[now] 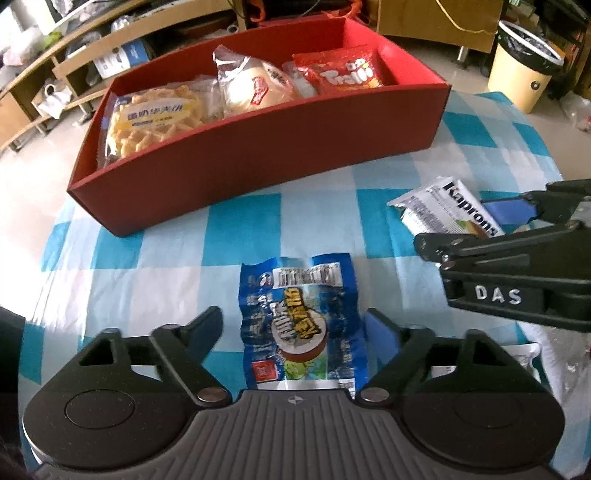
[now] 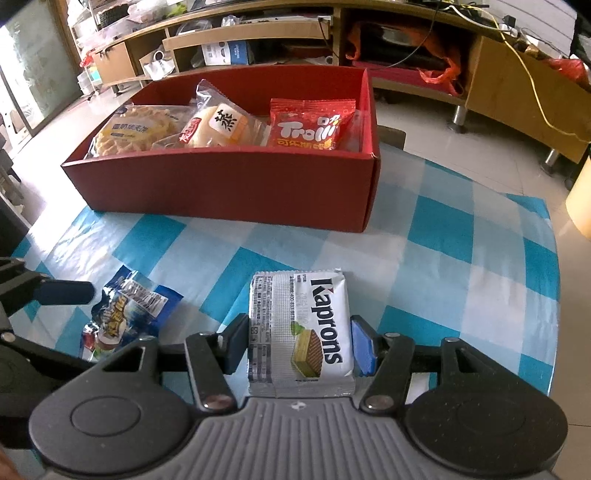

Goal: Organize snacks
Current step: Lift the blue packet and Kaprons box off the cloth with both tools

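A red box (image 1: 258, 162) (image 2: 236, 184) stands at the far side of the checked cloth and holds a waffle pack (image 1: 155, 122), a bun pack (image 1: 251, 88) and a red Trolli bag (image 1: 343, 74). A blue snack bag (image 1: 301, 325) (image 2: 125, 317) lies flat between the open fingers of my left gripper (image 1: 295, 332). My right gripper (image 2: 299, 343) (image 1: 465, 229) is shut on a white Kaprons wafer pack (image 2: 299, 332) (image 1: 450, 210), its pads pressing both sides.
The blue-and-white checked tablecloth (image 2: 443, 258) covers the table. Wooden shelving (image 2: 258, 33) with clutter stands behind. A cream waste bin (image 1: 524, 62) stands on the floor at the far right. A clear wrapper (image 1: 524, 354) lies near the right of my left gripper.
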A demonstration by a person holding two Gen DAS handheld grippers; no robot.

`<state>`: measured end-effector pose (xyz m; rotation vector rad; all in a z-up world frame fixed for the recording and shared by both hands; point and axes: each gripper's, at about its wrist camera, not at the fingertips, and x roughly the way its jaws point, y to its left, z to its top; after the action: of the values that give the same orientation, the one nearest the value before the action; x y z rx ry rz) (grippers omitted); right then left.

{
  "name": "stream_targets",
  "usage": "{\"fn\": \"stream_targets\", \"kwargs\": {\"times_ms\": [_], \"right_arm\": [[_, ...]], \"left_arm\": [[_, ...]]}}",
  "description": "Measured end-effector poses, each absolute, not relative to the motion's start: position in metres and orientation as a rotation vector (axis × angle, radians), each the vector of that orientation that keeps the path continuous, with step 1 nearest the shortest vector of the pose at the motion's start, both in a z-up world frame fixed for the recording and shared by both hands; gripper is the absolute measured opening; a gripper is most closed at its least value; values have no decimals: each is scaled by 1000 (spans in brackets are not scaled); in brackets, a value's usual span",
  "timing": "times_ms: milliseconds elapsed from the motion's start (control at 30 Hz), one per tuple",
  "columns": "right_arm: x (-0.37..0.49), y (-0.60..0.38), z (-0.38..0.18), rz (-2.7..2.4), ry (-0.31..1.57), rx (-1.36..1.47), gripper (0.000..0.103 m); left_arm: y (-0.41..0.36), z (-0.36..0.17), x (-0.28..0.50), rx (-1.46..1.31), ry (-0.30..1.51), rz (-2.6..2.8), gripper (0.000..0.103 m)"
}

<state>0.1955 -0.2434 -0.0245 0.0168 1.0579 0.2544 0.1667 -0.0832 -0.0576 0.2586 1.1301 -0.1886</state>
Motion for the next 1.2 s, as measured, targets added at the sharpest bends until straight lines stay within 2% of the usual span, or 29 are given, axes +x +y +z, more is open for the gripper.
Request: {"fn": "stream_targets", "kwargs": {"times_ms": [233, 867, 933, 1067, 1200], "right_arm": [[193, -236, -27, 286, 1052, -16, 72], [193, -233, -28, 289, 1050, -40, 73], [193, -233, -28, 289, 1051, -38, 73], [193, -236, -25, 278, 1046, -33, 57], [193, -241, -21, 272, 1037, -12, 56]], "left_arm": [[-79, -61, 167, 250, 1133, -181, 98], [-76, -63, 166, 246, 1135, -193, 101], [-78, -63, 165, 246, 1134, -202, 98], [-83, -57, 161, 228, 1132, -247, 76], [-92, -54, 155, 274, 1108, -250, 75]]}}
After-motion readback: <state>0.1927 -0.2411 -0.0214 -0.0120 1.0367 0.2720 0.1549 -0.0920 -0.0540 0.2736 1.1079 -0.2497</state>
